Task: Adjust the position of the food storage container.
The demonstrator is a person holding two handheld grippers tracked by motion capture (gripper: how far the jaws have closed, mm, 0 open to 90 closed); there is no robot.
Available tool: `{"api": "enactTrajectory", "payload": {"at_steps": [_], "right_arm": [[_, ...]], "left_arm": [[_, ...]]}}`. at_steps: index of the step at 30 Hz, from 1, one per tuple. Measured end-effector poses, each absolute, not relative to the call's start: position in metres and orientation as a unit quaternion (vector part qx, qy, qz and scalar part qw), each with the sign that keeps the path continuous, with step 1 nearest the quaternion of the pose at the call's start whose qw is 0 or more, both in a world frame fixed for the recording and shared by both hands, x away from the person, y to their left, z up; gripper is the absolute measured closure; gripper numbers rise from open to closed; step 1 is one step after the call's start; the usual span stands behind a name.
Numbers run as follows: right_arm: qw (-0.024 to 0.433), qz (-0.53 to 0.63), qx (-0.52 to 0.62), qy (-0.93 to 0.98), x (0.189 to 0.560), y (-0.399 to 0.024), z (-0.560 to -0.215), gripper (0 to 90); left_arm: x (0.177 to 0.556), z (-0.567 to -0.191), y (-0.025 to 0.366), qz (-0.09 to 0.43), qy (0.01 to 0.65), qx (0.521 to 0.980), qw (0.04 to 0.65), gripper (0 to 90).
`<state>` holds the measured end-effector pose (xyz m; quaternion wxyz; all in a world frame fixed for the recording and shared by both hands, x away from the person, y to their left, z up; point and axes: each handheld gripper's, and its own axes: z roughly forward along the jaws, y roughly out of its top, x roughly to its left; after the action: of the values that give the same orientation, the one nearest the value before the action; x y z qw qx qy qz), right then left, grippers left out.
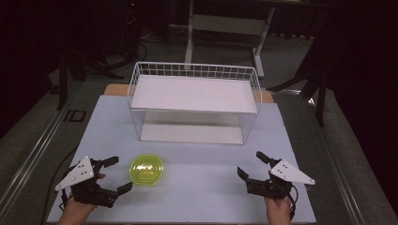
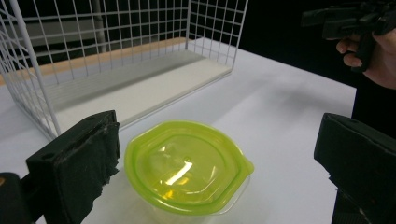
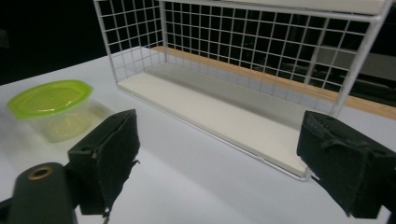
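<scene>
**High view: left tongs lined up on lidded container, grasp not made yet**

High view has the left tongs (image 1: 116, 174) at about 7 o'clock on the counter (image 1: 202, 187), jaws spread wide, empty. The container (image 1: 147, 169), clear tub with a lime-green lid, sits on the counter just beside them toward 3 o'clock, near but apart. Left gripper view confirms: container (image 2: 187, 165) sits between the two black jaws and a bit ahead, upright, lid on, no pad touching it.

Right tongs (image 1: 251, 165) rest at about 5 o'clock, jaws also spread, holding nothing, well apart from the container. Right gripper view looks at the wire rack (image 3: 261, 60) with its white bottom shelf; container (image 3: 53, 109) off at 9 o'clock.

Wire rack (image 1: 195, 101) stands at 12 o'clock, both shelves bare.

Step, as judged: approach to grasp, left side. Likely goal is putting the container on a rack shelf, can't be sure which.

Next move calls for: push left tongs forward so jaws straddle the tub walls below the lid rim, then close. Tub looks light and slick; gripping the lid edge alone could pop it or let it slide.
</scene>
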<state>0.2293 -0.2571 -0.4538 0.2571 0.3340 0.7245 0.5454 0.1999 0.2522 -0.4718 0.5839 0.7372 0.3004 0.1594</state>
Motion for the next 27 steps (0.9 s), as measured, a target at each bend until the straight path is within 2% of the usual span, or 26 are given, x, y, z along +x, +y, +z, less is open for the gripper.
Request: {"api": "enactTrajectory", "payload": {"at_steps": [13, 18, 23, 24, 27], "right_arm": [[0.267, 0.544, 0.306, 0.734, 0.223, -0.248, -0.446, 12.5], [0.278, 0.546, 0.304, 0.729, 0.222, -0.248, -0.444, 13.1], [0.270, 0.554, 0.306, 0.726, 0.223, -0.247, -0.445, 13.1], [0.268, 0.555, 0.307, 0.725, 0.224, -0.247, -0.445, 13.1], [0.265, 0.557, 0.306, 0.725, 0.224, -0.245, -0.445, 13.1]], "left_arm": [[0.206, -0.468, 0.258, 0.128, 0.307, 0.739, 0.586, 1.2], [0.212, -0.477, 0.273, 0.127, 0.327, 0.745, 0.568, 1.3], [0.215, -0.492, 0.289, 0.131, 0.348, 0.756, 0.538, 1.3], [0.215, -0.494, 0.291, 0.129, 0.355, 0.757, 0.533, 3.1], [0.216, -0.499, 0.294, 0.133, 0.363, 0.761, 0.522, 17.3]]}}
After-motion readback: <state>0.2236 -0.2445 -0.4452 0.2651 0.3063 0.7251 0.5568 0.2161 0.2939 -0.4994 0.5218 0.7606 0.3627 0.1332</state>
